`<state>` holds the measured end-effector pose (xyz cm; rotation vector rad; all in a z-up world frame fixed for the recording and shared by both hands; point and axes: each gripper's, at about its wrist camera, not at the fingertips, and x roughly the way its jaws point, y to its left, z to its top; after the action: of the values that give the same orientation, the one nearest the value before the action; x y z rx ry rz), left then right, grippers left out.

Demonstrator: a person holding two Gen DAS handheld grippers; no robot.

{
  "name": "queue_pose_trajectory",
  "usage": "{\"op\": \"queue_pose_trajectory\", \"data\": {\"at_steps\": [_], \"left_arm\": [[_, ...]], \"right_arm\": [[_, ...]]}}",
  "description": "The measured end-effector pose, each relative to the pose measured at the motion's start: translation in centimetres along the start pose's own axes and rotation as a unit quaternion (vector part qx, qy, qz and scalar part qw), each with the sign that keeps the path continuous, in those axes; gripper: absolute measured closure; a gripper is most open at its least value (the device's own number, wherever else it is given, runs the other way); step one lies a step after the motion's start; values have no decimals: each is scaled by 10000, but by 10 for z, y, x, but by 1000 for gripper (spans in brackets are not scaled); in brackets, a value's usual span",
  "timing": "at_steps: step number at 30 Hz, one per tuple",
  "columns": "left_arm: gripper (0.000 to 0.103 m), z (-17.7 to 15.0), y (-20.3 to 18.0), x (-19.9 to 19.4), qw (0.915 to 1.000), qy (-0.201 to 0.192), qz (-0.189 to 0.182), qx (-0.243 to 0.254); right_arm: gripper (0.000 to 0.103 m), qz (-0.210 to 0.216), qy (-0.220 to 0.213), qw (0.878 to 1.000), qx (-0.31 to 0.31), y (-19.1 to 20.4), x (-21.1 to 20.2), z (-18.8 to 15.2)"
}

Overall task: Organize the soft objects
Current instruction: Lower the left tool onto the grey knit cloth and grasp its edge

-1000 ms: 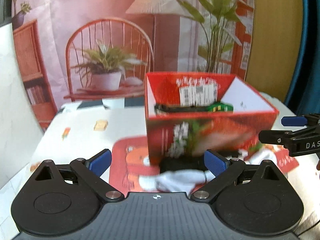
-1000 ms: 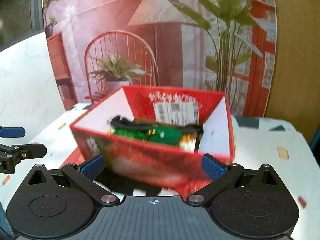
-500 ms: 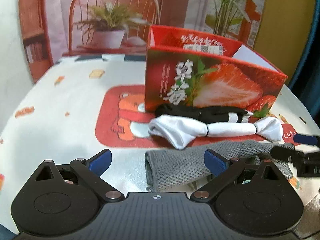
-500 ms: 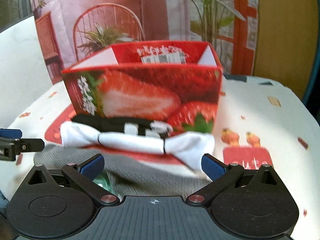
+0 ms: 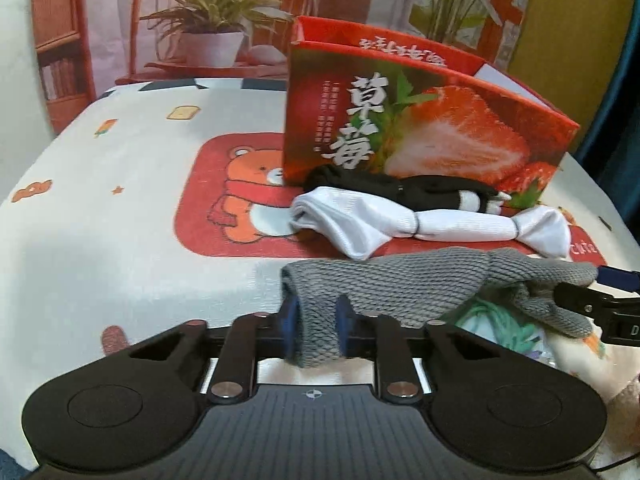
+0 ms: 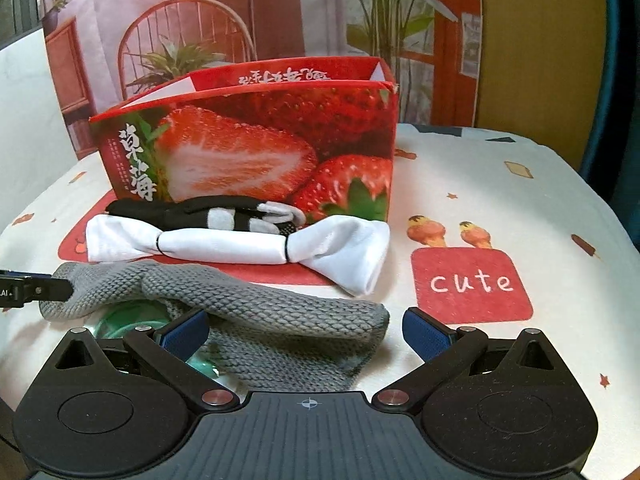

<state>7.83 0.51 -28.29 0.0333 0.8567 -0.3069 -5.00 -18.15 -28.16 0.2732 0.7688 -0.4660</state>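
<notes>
The strawberry box (image 5: 424, 128) is used here as the landmark. Nearest the box, touching its front wall, a black sock (image 5: 404, 188) is laid. Just in front of that, a white sock (image 5: 400, 222) is stretched sideways along the box front. Farther out from the box, near the table edge, the grey knit sock (image 5: 400, 280) is laid, and its long side is also run sideways, the same way as the box front.

Starting at the left end of the grey knit sock, the left gripper (image 5: 318, 330) is seen. Its jaws are closing, and the sock end is already squeezed between the blue pads. At the other end of the sock, the right gripper (image 6: 306, 330) is held with its jaws wide apart. The sock end is lying between them, but it is not pressed yet. One blue pad is tucked under a fold, and the other pad is kept clear of the cloth.

So the sock is reached by both hands, one at each end. It is judged that the right jaws must be closed next, so the sock can be lifted level and carried over the box wall.
</notes>
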Motion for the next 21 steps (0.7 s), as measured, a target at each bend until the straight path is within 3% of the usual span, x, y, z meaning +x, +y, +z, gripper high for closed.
{"op": "queue_pose_trajectory", "data": {"at_steps": [10, 13, 15, 16, 17, 19, 21], "left_arm": [[88, -2, 8, 0, 9998, 32, 145, -142], [88, -2, 8, -1, 9998, 20, 149, -144], [86, -1, 8, -1, 9998, 31, 137, -169], [78, -1, 9, -2, 9997, 22, 143, -196], [59, 0, 9, -3, 9996, 7, 169, -221], [37, 0, 11, -6, 9993, -104, 174, -309], [35, 0, 12, -8, 9991, -189, 116, -369]], "right_arm": [[3, -89, -85, 9997, 201, -13, 5, -2], [13, 16, -81, 9997, 235, -14, 9, -2], [26, 120, -59, 9996, 231, -13, 12, -2], [31, 190, -35, 9996, 221, -12, 14, -3], [37, 214, -6, 9996, 205, -11, 15, -4], [39, 218, -2, 9996, 160, -9, 17, -6], [48, 249, 2, 9995, 186, -11, 17, -7]]}}
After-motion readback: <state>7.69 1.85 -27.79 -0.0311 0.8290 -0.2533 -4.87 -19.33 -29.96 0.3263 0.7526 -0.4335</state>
